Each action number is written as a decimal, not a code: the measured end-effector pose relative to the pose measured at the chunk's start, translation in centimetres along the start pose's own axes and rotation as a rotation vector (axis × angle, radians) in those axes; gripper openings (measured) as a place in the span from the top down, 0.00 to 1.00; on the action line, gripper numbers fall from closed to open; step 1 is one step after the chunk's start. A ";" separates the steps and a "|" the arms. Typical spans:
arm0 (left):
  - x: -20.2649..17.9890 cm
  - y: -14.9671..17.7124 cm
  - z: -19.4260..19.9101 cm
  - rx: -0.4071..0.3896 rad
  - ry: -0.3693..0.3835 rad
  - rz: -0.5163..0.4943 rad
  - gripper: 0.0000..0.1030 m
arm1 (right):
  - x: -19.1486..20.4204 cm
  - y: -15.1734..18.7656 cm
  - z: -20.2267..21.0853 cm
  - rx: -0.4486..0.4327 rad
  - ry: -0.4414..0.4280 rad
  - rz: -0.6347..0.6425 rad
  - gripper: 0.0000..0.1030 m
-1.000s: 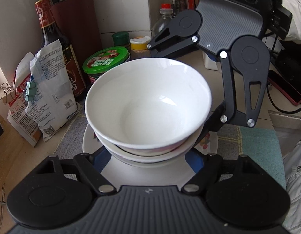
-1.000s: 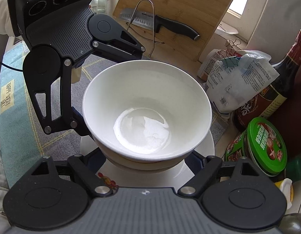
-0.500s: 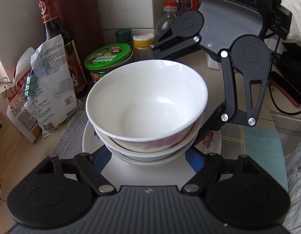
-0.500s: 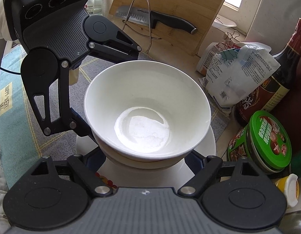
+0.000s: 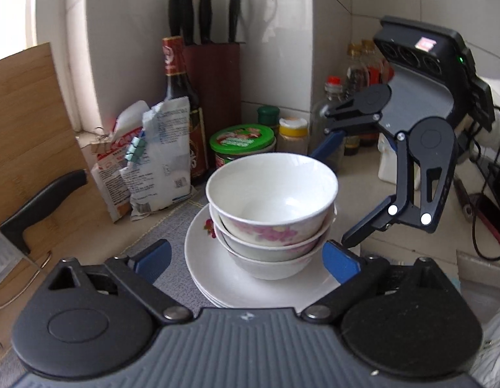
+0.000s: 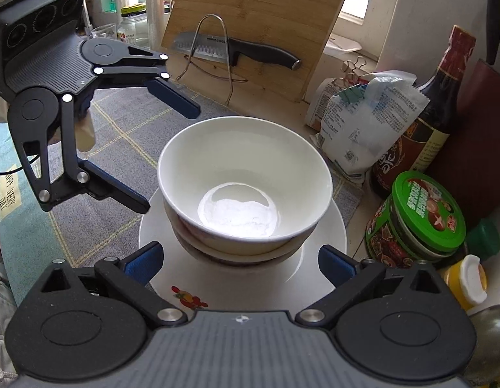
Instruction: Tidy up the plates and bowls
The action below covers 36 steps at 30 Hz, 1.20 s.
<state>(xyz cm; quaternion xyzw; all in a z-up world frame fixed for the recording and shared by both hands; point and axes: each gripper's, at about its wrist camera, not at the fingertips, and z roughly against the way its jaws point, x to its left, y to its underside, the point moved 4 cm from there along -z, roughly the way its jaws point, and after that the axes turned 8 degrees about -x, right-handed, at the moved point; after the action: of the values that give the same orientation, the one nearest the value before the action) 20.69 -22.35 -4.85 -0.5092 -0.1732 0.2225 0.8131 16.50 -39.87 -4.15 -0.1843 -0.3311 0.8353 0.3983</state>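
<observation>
Three white bowls [image 5: 272,200], the lower ones with pink flowers, stand nested on a stack of white plates [image 5: 224,278] on a grey mat. My left gripper [image 5: 246,258] faces the stack from one side; its jaws are opening, and the blue pads [image 5: 152,255] stand clear of the bowls. From the opposite side my right gripper [image 6: 239,262] looks down into the top bowl [image 6: 245,187]. Its jaws are opening too, wide of the plate rim [image 6: 321,258], and hold nothing. Each gripper shows in the other's view, the right [image 5: 338,194] and the left [image 6: 167,158].
A green-lidded jar [image 6: 424,213], a dark sauce bottle [image 6: 424,123], clipped bags [image 6: 366,119] and a knife block [image 5: 214,77] crowd the wall side. A cutting board [image 6: 259,26] leans behind a wire rack holding a knife [image 6: 237,51]. Cables [image 5: 483,226] lie to the right.
Both grippers opened wide and let go of the plate stack. The left one drew back and up, so the stack looks smaller. The bowls and plates stay put.
</observation>
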 end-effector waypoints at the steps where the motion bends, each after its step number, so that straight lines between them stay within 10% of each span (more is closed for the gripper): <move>1: 0.0 -0.2 0.9 -0.029 -0.018 0.024 0.01 | 0.3 -0.2 0.6 -0.012 0.027 -0.017 0.00; 8: -0.3 -0.9 4.2 0.015 -0.341 0.133 0.01 | 3.7 -1.0 4.5 -0.132 0.319 -0.357 0.00; 13: -1.3 -0.9 6.8 0.042 -0.342 0.239 0.01 | 6.8 -0.3 5.5 -0.093 0.508 -0.624 0.00; 21: -3.3 -1.0 10.7 0.057 -0.378 0.184 0.01 | 12.7 -0.5 7.4 -0.056 0.651 -0.668 0.00; 36: -3.7 -1.6 13.4 0.030 -0.398 0.181 0.01 | 15.6 -1.7 8.9 -0.094 0.698 -0.697 0.00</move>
<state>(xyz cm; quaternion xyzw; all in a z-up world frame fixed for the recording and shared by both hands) 11.05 -14.89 2.05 -0.4567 -0.2807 0.3931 0.7471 2.75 -30.39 2.72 -0.3491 -0.2570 0.5251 0.7324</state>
